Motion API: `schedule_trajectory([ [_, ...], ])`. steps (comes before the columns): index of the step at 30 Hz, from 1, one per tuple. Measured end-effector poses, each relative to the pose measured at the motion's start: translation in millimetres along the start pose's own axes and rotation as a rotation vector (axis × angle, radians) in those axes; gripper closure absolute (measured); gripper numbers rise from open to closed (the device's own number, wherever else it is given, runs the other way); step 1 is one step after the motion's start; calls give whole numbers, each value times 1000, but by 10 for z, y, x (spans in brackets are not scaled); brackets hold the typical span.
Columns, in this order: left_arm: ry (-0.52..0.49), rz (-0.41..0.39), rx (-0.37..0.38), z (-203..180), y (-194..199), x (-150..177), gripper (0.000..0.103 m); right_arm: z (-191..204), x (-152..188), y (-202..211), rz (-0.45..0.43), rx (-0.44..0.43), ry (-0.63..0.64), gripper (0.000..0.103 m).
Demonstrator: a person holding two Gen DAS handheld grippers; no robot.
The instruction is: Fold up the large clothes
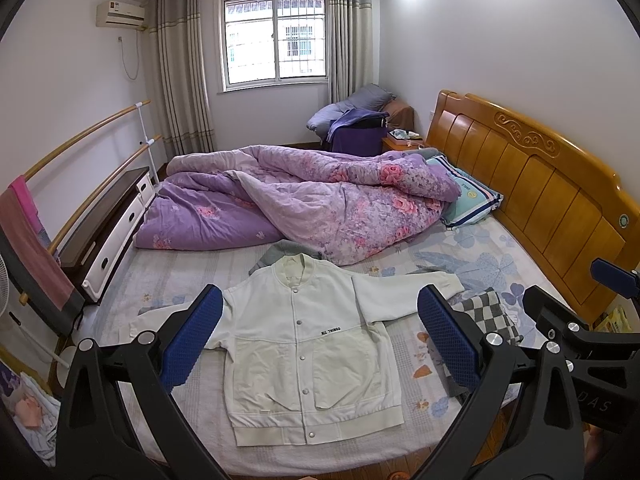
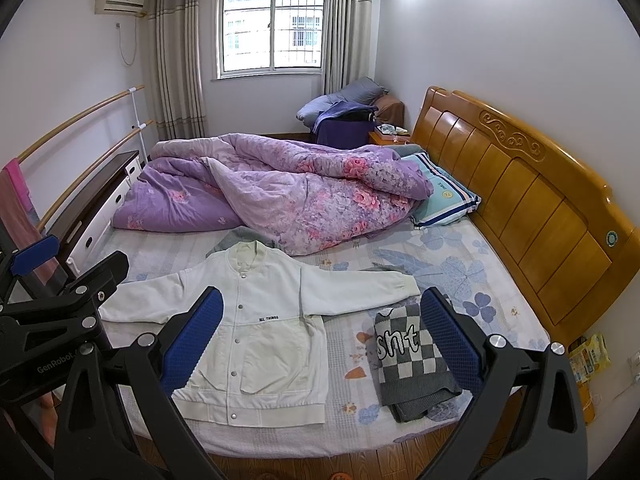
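Observation:
A white snap-button jacket (image 1: 308, 344) lies flat, front up, on the bed near its front edge, with both sleeves spread out to the sides; it also shows in the right wrist view (image 2: 256, 340). My left gripper (image 1: 320, 336) is open and empty, held above the jacket's body. My right gripper (image 2: 322, 338) is open and empty, held above the jacket's right side and a folded grey-and-white checkered sweater (image 2: 412, 360). The sweater also shows in the left wrist view (image 1: 486, 316). The right gripper's body shows at the right of the left wrist view (image 1: 576, 332).
A crumpled purple floral quilt (image 1: 304, 200) fills the far half of the bed. A grey garment (image 1: 280, 252) lies under the jacket's collar. A striped pillow (image 1: 472, 196) rests by the wooden headboard (image 1: 540, 184). A drawer cabinet (image 1: 108, 232) and wooden rails stand left.

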State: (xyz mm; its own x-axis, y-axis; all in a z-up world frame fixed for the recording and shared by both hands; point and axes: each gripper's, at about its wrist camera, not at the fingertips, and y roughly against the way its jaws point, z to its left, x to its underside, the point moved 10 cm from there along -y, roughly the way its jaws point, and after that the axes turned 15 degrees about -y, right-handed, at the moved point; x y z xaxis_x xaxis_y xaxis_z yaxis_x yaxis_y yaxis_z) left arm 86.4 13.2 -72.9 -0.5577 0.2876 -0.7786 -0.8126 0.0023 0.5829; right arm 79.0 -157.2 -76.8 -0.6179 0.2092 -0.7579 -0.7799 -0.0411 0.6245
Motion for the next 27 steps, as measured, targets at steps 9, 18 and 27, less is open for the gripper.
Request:
schedule_trajectory([
  [9,1,3,2,12,-117,158,5,-18,4,-24,4,1,1,8],
  [18,2,6,-1,-4,-135,162,5,-37,59,-86,5,7,6,8],
  [27,8,10,2,67,-81,204,5,-19,129,-99,13,10,11,8],
])
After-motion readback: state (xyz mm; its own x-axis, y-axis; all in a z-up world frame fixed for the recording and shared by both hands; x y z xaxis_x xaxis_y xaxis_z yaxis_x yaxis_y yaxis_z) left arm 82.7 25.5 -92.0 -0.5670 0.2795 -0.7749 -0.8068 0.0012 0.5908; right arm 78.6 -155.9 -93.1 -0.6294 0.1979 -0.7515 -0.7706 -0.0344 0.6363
